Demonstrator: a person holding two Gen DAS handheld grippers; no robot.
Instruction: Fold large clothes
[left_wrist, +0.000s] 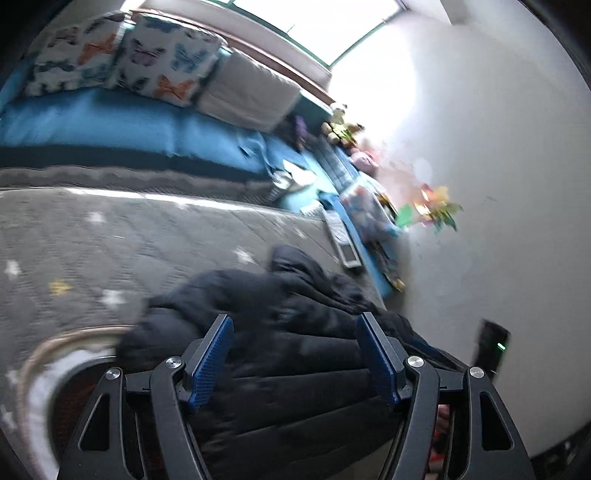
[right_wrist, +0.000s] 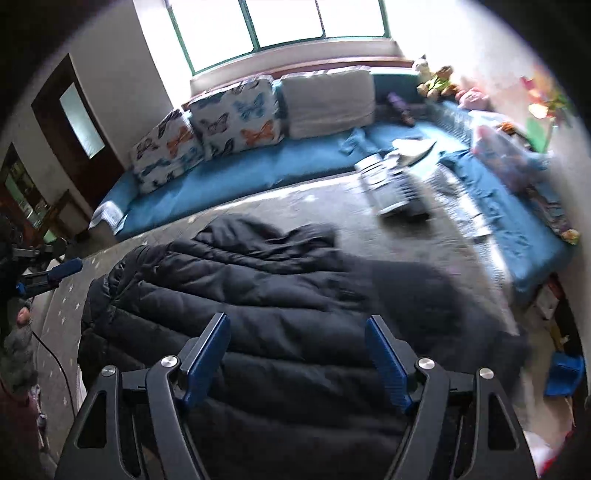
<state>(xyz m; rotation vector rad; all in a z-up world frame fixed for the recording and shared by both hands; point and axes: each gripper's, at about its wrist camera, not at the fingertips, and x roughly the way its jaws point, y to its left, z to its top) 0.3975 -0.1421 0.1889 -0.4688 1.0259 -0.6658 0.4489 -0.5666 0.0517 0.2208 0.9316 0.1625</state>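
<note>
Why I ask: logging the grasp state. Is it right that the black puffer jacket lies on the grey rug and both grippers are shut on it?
Not quite. The black puffer jacket does lie on the grey rug, but both wrist views show the left gripper and right gripper open, gripping nothing.

Butterfly cushions (right_wrist: 207, 125) and a plain cushion (right_wrist: 328, 101) line the blue mattress (right_wrist: 236, 173) beside a star-patterned grey rug (left_wrist: 110, 251).

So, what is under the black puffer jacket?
The black puffer jacket lies spread on a grey quilted cover with small stars. The cover shows around the jacket's edges. Anything directly beneath the jacket is covered and cannot be seen.
</note>
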